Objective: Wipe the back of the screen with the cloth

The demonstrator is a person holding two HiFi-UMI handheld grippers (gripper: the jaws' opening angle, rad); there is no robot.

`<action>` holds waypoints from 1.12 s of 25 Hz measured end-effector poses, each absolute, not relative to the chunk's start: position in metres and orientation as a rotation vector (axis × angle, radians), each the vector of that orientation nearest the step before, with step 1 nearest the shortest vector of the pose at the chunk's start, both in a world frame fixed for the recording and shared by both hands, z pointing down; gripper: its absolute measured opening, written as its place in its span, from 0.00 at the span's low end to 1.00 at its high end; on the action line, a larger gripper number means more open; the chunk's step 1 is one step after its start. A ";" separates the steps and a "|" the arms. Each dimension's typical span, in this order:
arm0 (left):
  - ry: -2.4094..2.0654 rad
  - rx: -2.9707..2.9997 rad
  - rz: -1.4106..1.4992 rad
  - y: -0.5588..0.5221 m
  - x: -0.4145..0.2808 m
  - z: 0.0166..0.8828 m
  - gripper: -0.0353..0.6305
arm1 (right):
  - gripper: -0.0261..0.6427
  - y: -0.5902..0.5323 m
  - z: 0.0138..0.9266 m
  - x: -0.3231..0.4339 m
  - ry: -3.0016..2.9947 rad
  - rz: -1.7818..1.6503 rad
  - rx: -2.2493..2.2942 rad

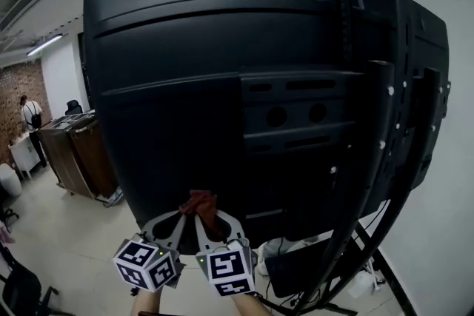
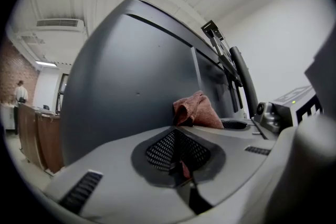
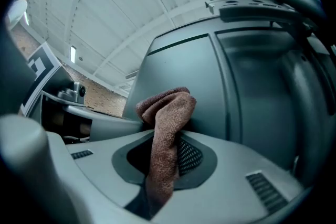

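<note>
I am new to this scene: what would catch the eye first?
The black back of the screen fills nearly the whole head view. Near its lower edge, the left gripper and right gripper together pinch a reddish-brown cloth held up to it.

Stand [image 1: 375, 144] blocks right of screen [image 1: 178, 70]; left open.

Person [image 1: 31, 113]: nine o'clock, standing by brick wall [image 1: 15, 89].
Cabinet [image 1: 78, 155]: eight o'clock, wooden.
Light [image 1: 44, 45]: ten o'clock, lit.

No lettering can be read anywhere, as far as these dim views show.
</note>
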State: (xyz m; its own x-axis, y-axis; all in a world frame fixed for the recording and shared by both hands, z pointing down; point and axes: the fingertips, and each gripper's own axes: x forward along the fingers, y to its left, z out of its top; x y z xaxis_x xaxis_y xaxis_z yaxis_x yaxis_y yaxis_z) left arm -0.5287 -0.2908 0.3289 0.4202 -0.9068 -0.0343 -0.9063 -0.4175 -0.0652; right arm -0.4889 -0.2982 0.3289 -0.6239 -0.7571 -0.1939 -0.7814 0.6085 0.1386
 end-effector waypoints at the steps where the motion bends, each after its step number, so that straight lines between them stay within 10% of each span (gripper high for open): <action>1: 1.622 -2.608 -0.007 -0.294 -0.515 0.329 0.06 | 0.13 -0.300 0.329 -0.476 2.699 0.319 -1.334; 28: 1.119 -2.896 0.014 -0.285 -0.342 0.326 0.06 | 0.13 -0.289 0.321 -0.290 2.530 0.281 -1.717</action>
